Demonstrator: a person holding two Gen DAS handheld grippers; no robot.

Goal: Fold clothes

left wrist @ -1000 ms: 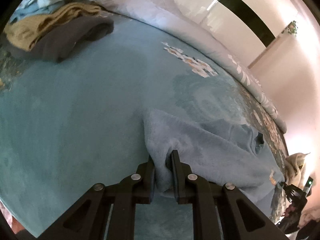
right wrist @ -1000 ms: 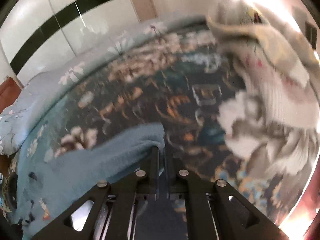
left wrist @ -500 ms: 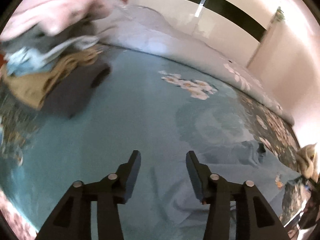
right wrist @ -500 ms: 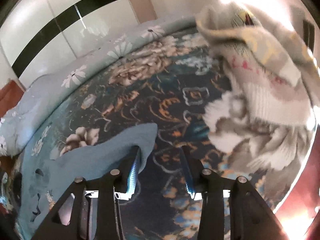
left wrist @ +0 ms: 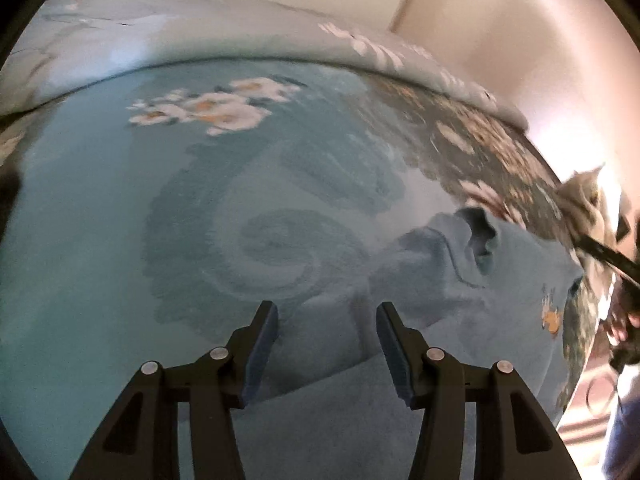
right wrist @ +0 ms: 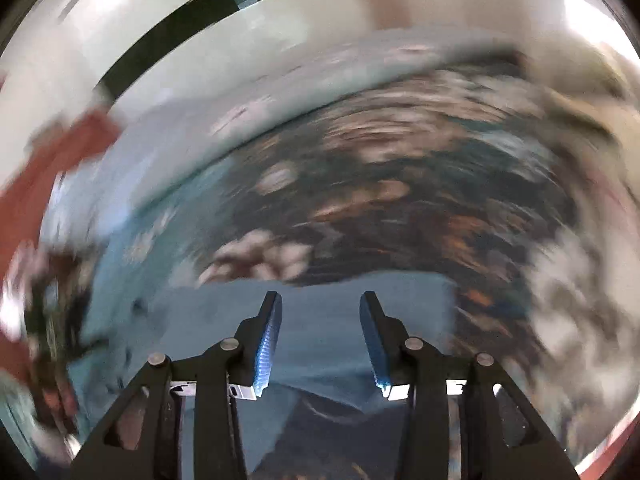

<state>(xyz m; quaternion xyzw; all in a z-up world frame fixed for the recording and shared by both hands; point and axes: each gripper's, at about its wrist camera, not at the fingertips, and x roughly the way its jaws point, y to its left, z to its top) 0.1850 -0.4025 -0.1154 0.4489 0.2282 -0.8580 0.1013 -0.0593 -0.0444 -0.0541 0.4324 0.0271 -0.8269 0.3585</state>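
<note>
Above the blue garment on the bed, both claws apart, empty

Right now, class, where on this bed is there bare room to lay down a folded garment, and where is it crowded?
The plain teal stretch of bedspread is free, bordered by the white flower print, the pale duvet behind and the blue sweatshirt to its right. Crowded: the sweatshirt's patch under both open grippers, and the cream garment at the right edge.
</note>
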